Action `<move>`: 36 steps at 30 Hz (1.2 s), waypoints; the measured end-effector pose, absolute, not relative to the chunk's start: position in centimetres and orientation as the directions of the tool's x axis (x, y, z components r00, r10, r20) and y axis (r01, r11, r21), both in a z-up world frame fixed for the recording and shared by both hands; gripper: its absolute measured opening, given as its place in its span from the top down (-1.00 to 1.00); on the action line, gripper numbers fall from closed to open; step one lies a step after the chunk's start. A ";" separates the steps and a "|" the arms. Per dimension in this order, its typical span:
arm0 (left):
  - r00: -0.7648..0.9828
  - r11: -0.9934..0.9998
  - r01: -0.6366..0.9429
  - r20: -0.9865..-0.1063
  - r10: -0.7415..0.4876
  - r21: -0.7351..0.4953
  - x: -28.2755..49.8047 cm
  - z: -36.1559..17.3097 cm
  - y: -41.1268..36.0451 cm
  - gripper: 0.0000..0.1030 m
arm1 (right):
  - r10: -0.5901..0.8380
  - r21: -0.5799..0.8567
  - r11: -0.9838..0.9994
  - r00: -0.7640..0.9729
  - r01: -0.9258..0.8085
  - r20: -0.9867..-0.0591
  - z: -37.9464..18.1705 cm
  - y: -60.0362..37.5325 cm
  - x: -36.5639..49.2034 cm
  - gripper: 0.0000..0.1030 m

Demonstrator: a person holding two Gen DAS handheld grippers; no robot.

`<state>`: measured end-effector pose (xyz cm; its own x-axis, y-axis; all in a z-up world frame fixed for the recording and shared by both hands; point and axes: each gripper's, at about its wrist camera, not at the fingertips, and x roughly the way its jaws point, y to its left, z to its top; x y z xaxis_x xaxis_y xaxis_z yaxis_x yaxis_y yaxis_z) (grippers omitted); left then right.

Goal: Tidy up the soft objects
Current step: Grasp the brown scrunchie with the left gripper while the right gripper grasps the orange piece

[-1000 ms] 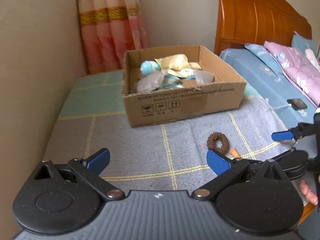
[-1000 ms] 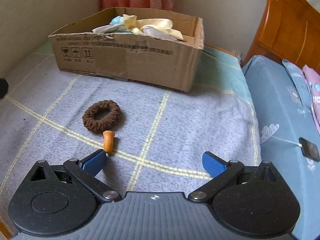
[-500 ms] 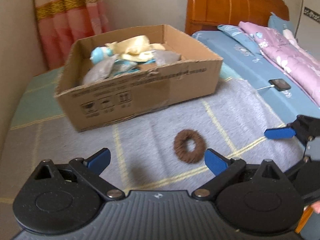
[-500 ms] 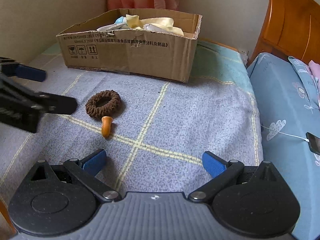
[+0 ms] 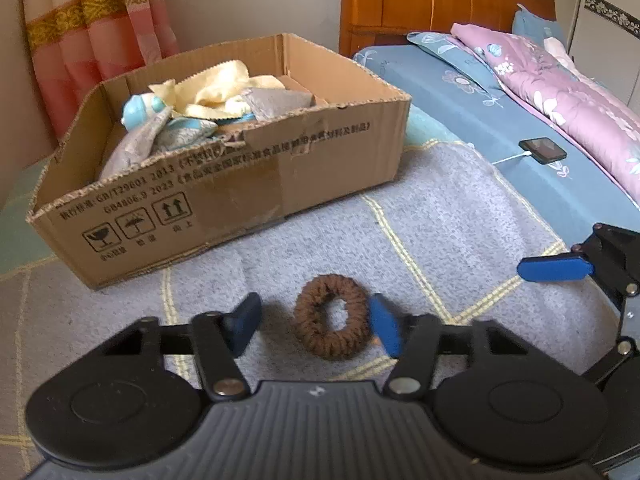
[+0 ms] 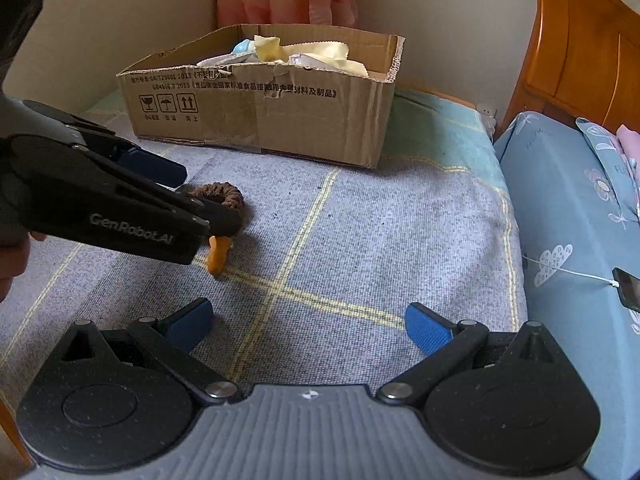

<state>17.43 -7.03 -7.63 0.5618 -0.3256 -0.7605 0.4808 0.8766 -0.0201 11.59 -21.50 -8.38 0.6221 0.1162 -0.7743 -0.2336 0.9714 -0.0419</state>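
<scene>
While brown scrunchie point(image 5: 331, 328) lies on grey blanket point(image 5: 440, 216) near cardboard box point(image 5: 224, 184), left gripper point(image 5: 316, 326) straddles it, jaws spread, right pad touching; right gripper point(image 6: 310, 324) released, apart.

— Where's the left wrist view looking from?

— Low over the grey checked blanket point(image 5: 460, 208), close in, along its own fingers toward the cardboard box point(image 5: 224, 184) and the headboard point(image 5: 432, 0) behind.

— And the right wrist view?

— Farther back and more to the right, also facing the box point(image 6: 260, 120). Both share the box, the brown hair tie point(image 5: 331, 328) point(image 6: 224, 196) and the phone point(image 5: 542, 150) point(image 6: 628, 288).
</scene>
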 end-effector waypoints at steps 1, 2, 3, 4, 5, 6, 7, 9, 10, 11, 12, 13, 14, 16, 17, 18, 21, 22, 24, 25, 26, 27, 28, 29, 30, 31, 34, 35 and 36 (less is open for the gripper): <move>0.558 0.875 0.483 -0.761 -0.331 -0.026 17.4 -7.7 -7.1 0.08 | 0.117 -0.042 0.971 0.623 -0.235 -0.774 -8.4 -21.5 11.6 -1.00; 0.558 0.876 0.482 -0.761 -0.329 -0.026 17.4 -7.7 -7.2 0.08 | 0.118 -0.041 0.971 0.623 -0.235 -0.773 -8.4 -21.5 11.6 -1.00; 0.559 0.876 0.482 -0.761 -0.329 -0.025 17.4 -7.7 -7.3 0.08 | 0.118 -0.042 0.971 0.624 -0.236 -0.772 -8.4 -21.5 11.5 -1.00; 0.559 0.875 0.483 -0.761 -0.328 -0.022 17.4 -7.7 -7.3 0.11 | 0.118 -0.042 0.971 0.625 -0.235 -0.772 -8.4 -21.5 11.5 -1.00; 0.560 0.875 0.484 -0.762 -0.326 -0.019 17.4 -7.7 -7.2 0.14 | 0.118 -0.042 0.971 0.626 -0.235 -0.771 -8.4 -21.5 11.5 -1.00; 0.560 0.874 0.486 -0.762 -0.325 -0.015 17.3 -7.7 -7.2 0.26 | 0.118 -0.043 0.971 0.627 -0.235 -0.771 -8.3 -21.5 11.5 -1.00; 0.561 0.875 0.485 -0.762 -0.324 -0.015 17.3 -7.6 -7.1 0.36 | 0.117 -0.043 0.971 0.628 -0.233 -0.770 -8.3 -21.5 11.5 -1.00; 0.559 0.880 0.474 -0.762 -0.327 -0.030 17.4 -7.5 -6.7 0.38 | 0.115 -0.044 0.972 0.629 -0.231 -0.769 -8.3 -21.4 11.4 -1.00; 0.562 0.883 0.469 -0.759 -0.328 -0.035 17.4 -7.3 -6.5 0.38 | 0.115 -0.044 0.972 0.629 -0.231 -0.768 -8.3 -21.4 11.4 -1.00; 0.570 0.887 0.461 -0.755 -0.324 -0.033 17.3 -7.1 -6.2 0.38 | 0.115 -0.043 0.972 0.630 -0.230 -0.768 -8.4 -21.4 11.4 -1.00; 0.577 0.890 0.454 -0.752 -0.319 -0.029 17.3 -6.9 -6.0 0.38 | 0.115 -0.044 0.972 0.630 -0.231 -0.768 -8.3 -21.4 11.4 -1.00; 0.584 0.894 0.448 -0.748 -0.315 -0.026 17.2 -6.7 -5.8 0.38 | 0.115 -0.044 0.972 0.632 -0.231 -0.766 -8.4 -21.4 11.4 -1.00; 0.590 0.897 0.442 -0.746 -0.310 -0.024 17.1 -6.5 -5.6 0.38 | 0.115 -0.043 0.973 0.636 -0.228 -0.763 -8.4 -21.5 11.3 -1.00; 0.598 0.903 0.428 -0.743 -0.300 -0.019 17.0 -6.1 -5.1 0.38 | 0.112 -0.043 0.974 0.644 -0.220 -0.756 -8.5 -21.5 11.3 -1.00; 0.601 0.906 0.422 -0.741 -0.298 -0.021 16.9 -6.0 -4.9 0.38 | 0.108 -0.045 0.975 0.646 -0.215 -0.756 -8.5 -21.4 11.3 -1.00; 0.603 0.908 0.417 -0.741 -0.295 -0.022 16.8 -5.9 -4.6 0.38 | 0.100 -0.049 0.977 0.645 -0.209 -0.758 -8.4 -21.3 11.2 -1.00; 0.610 0.917 0.399 -0.741 -0.281 -0.020 16.5 -5.8 -4.0 0.38 | 0.079 -0.065 0.978 0.635 -0.199 -0.769 -8.2 -20.8 11.3 -1.00; 0.609 0.919 0.395 -0.741 -0.281 -0.025 16.5 -5.8 -3.8 0.38 | 0.075 -0.078 0.975 0.638 -0.208 -0.766 -8.1 -20.5 11.3 -1.00; 0.608 0.920 0.389 -0.741 -0.285 -0.035 16.3 -5.7 -3.4 0.38 | 0.071 -0.095 0.970 0.641 -0.222 -0.764 -8.1 -20.0 11.4 -1.00; 0.609 0.921 0.387 -0.740 -0.284 -0.035 16.2 -5.6 -3.2 0.38 | 0.072 -0.099 0.969 0.640 -0.228 -0.765 -8.1 -19.8 11.5 -1.00; 0.611 0.922 0.386 -0.740 -0.282 -0.033 16.1 -5.6 -3.1 0.38 | 0.077 -0.103 0.966 0.641 -0.238 -0.764 -8.0 -19.5 11.7 -1.00; 0.612 0.923 0.384 -0.739 -0.281 -0.033 16.0 -5.6 -3.0 0.38 | 0.079 -0.106 0.964 0.642 -0.245 -0.762 -8.1 -19.2 12.0 -1.00; 0.613 0.923 0.382 -0.739 -0.281 -0.034 16.0 -5.5 -2.9 0.38 | 0.078 -0.111 0.963 0.645 -0.247 -0.761 -8.1 -18.9 12.2 -1.00; 0.613 0.924 0.381 -0.739 -0.280 -0.035 15.9 -5.5 -2.8 0.38 | 0.076 -0.118 0.961 0.649 -0.250 -0.757 -8.1 -18.6 12.5 -1.00; 0.614 0.925 0.379 -0.738 -0.280 -0.035 15.8 -5.4 -2.8 0.38 | 0.069 -0.127 0.961 0.656 -0.247 -0.752 -8.1 -18.4 12.7 -1.00; 0.616 0.924 0.380 -0.736 -0.281 -0.035 15.8 -5.4 -2.7 0.38 | 0.056 -0.142 0.960 0.662 -0.242 -0.747 -8.1 -18.2 12.9 -1.00; 0.619 0.924 0.381 -0.732 -0.286 -0.039 15.7 -5.2 -2.5 0.38 | -0.006 -0.223 0.948 0.684 -0.229 -0.729 -8.0 -17.9 13.0 -1.00; 0.620 0.924 0.381 -0.730 -0.288 -0.041 15.7 -5.2 -2.5 0.38 | -0.015 -0.244 0.941 0.689 -0.235 -0.725 -7.9 -18.0 12.9 -1.00; 0.621 0.923 0.382 -0.729 -0.289 -0.041 15.7 -5.2 -2.4 0.38 | -0.026 -0.261 0.936 0.691 -0.237 -0.722 -7.8 -18.1 12.7 -1.00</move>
<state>15.73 -2.45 -5.17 0.6206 -0.2891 -0.7289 0.3815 0.9234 -0.0414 12.74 -18.14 -7.82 0.6910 -0.0265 -0.7224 -0.2368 0.9359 -0.2608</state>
